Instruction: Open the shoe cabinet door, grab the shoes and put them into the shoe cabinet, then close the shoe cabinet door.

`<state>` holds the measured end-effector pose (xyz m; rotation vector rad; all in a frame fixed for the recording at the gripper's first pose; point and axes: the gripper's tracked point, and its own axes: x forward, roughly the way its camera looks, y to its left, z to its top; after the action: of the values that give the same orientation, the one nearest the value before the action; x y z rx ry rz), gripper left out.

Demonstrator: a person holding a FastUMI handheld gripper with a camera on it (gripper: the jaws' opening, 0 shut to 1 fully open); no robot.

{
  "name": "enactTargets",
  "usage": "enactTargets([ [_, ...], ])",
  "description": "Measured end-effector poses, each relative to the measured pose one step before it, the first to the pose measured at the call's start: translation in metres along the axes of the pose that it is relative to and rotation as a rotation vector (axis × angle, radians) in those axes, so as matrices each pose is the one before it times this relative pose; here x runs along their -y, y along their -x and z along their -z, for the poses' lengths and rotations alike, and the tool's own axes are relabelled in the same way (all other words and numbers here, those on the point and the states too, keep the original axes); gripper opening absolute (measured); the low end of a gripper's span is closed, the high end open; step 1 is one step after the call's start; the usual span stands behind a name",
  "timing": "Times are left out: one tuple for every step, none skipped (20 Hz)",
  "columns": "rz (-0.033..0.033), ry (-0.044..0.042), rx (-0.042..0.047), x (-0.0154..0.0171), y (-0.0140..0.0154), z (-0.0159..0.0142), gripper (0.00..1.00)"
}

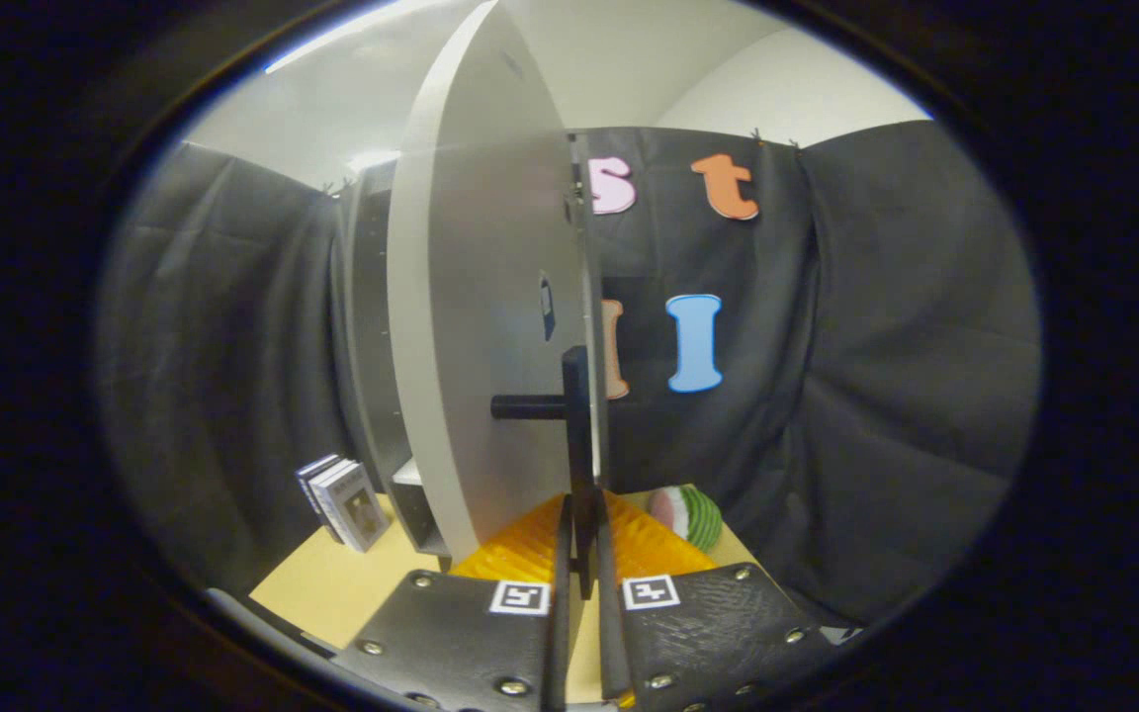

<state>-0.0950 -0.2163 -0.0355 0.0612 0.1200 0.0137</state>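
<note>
My fingers (pixel 579 583) are narrowed onto the dark door handle (pixel 577 435), both pressing it. The shoe cabinet door (pixel 476 326) stands ajar, edge-on ahead. Left: books (pixel 342 499) beside the cabinet (pixel 372 346). Right: a striped green object (pixel 688 514) on open tabletop (pixel 332 583).

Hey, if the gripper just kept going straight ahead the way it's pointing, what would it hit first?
The gripper already looks shut on the cabinet door's black handle. Pushing straight on, it would likely meet the handle's crossbar, then the white door; depth is unclear.
</note>
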Motion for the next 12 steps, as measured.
enactTargets([
  [0.01012,-0.00178,0.00958,0.00915,-0.00085,-0.00153,0.12],
  [0.00133,0.00266,0.00579,0.00749,-0.00185,-0.00380,0.12],
  [-0.01107,-0.00370,0.00021,0.00568,-0.00123,-0.00059,0.12],
  [-0.00654,0.00243,-0.00109,0.00354,0.00026,0.00170,0.12],
  [-0.00638,0.00353,0.00229,0.00220,-0.00041,-0.00020,0.12],
  [-0.00902,0.00141,-0.00144,0.00231,0.00037,0.00060,0.12],
  [-0.00624,0.00154,0.00041,0.00444,-0.00169,-0.00054,0.12],
  [-0.00649,0.00072,-0.00343,0.00578,-0.00131,-0.00030,0.12],
  [-0.00821,-0.00471,-0.00288,0.00473,0.00031,-0.00049,0.12],
  [-0.00845,-0.00481,-0.00174,0.00245,-0.00097,-0.00057,0.12],
  [-0.00819,-0.00088,-0.00252,0.00289,-0.00073,-0.00064,0.12],
  [-0.00813,0.00420,0.00012,0.00220,0.00003,0.00040,0.12],
])
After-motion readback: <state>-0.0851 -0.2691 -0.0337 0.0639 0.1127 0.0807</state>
